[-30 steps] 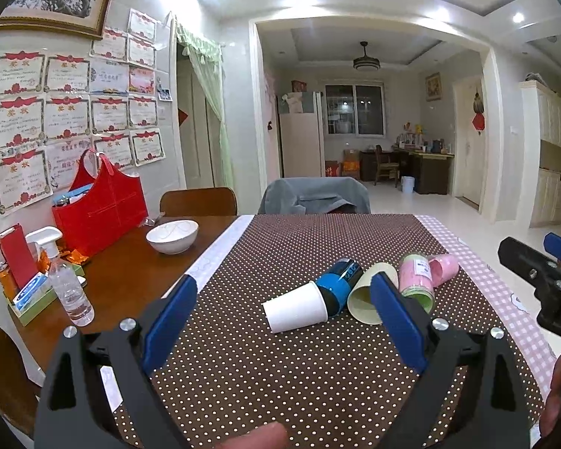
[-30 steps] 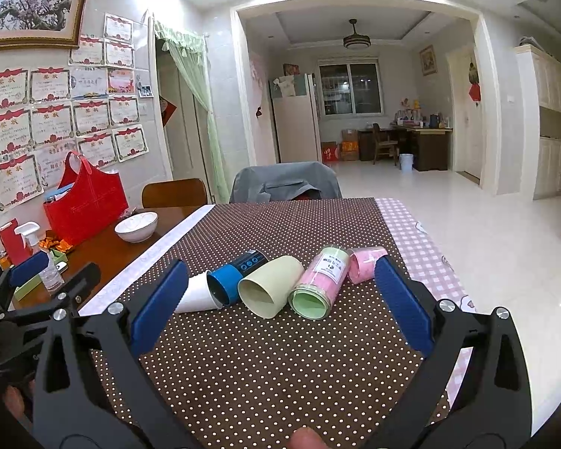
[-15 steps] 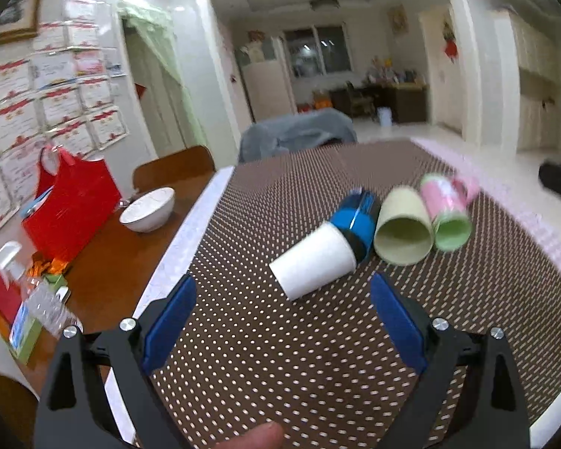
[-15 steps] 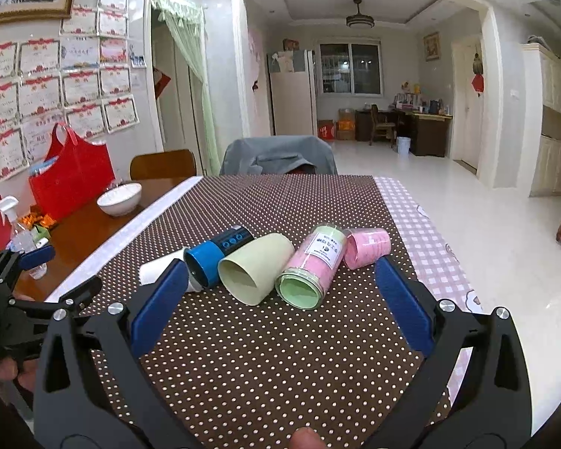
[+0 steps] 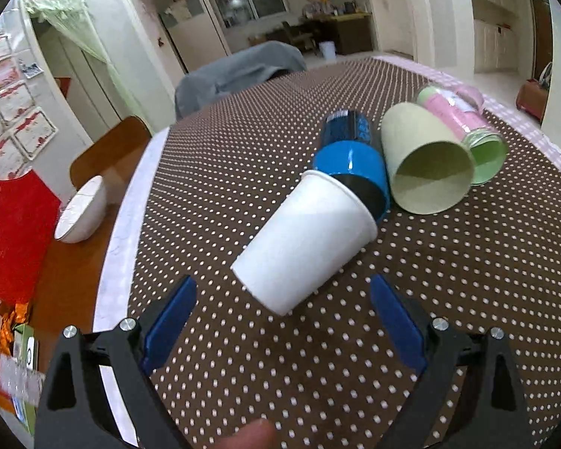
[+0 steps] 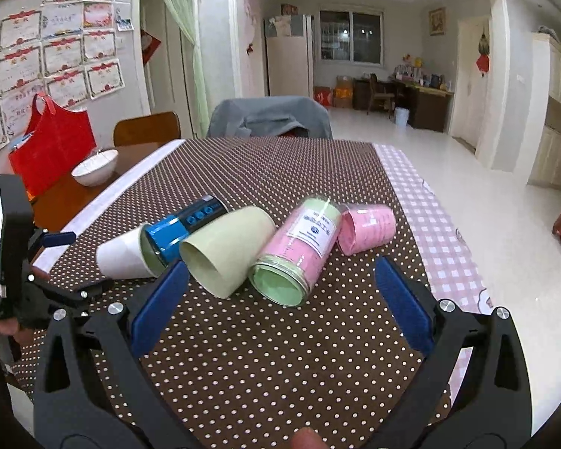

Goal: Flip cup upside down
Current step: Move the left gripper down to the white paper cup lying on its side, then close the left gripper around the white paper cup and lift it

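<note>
Several cups lie on their sides in a row on the dotted brown tablecloth (image 5: pixel 243 149). A white paper cup (image 5: pixel 303 239) lies nearest my left gripper (image 5: pixel 282 318), base toward it; the gripper is open and just short of it. Beside it lie a blue cup (image 5: pixel 349 157), a pale green cup (image 5: pixel 422 161), a pink-and-green jar (image 5: pixel 463 127) and a pink cup (image 6: pixel 366 228). My right gripper (image 6: pixel 280 299) is open, above the cloth in front of the pale green cup (image 6: pixel 228 250) and the jar (image 6: pixel 299 247). The white cup (image 6: pixel 121 254) and the blue cup (image 6: pixel 185 226) show at its left.
A white bowl (image 5: pixel 82 209) and a red bag (image 5: pixel 11 232) sit on the bare wooden table at the left. A grey-draped chair (image 6: pixel 269 118) stands at the far end. The left gripper's body (image 6: pixel 15 262) shows at the left of the right wrist view.
My left gripper has moved forward and down toward the white cup, which now looms large between its fingers. My right gripper has moved closer to the pale green cup and jar.
</note>
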### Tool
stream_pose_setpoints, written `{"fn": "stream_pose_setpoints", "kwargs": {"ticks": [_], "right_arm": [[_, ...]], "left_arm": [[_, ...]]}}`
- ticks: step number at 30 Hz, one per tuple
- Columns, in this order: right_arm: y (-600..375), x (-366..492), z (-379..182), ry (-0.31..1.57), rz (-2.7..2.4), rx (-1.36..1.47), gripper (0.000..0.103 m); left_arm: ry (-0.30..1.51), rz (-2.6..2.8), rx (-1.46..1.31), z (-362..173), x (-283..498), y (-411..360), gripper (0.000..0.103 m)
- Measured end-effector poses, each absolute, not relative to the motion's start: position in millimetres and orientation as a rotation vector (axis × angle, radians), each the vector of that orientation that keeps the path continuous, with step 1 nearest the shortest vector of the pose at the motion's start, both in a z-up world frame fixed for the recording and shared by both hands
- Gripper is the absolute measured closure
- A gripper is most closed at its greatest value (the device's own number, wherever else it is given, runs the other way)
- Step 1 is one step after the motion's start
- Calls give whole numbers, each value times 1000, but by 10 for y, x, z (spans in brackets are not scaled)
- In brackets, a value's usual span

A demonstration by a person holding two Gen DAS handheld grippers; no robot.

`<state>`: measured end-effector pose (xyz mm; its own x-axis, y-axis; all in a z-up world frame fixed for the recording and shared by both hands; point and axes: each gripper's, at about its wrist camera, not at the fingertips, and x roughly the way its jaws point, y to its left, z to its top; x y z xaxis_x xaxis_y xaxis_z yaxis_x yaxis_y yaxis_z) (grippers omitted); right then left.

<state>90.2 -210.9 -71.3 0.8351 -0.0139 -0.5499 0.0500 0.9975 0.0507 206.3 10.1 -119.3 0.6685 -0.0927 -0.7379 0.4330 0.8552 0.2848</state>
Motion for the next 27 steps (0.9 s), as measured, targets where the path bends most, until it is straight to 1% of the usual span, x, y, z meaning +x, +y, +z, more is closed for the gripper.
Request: {"fn": "stream_pose_setpoints", "kwargs": {"ticks": [7, 16, 20, 22, 24, 27], "right_arm": [[-2185, 1118, -876, 637, -32, 73, 6], [-2241, 1273, -978, 667, -28, 95, 6], [-2261, 1260, -994, 668, -31, 105, 6], [-2286, 1237, -994, 665, -33, 108, 6], [-2295, 1199, -985, 660, -33, 114, 6], [-2310, 1134, -962, 652, -31, 122, 6]], "left_arm": [[878, -374, 530, -1404, 2348, -10, 11], [1014, -461, 542, -1539, 2647, -114, 12], [1027, -447, 530, -1554, 2670, -123, 21], [1025, -451, 524, -1538, 2635, -114, 32], [1031, -450, 509, -1522, 2570, -96, 40], [1032, -442, 474, -1499, 2503, -52, 42]]}}
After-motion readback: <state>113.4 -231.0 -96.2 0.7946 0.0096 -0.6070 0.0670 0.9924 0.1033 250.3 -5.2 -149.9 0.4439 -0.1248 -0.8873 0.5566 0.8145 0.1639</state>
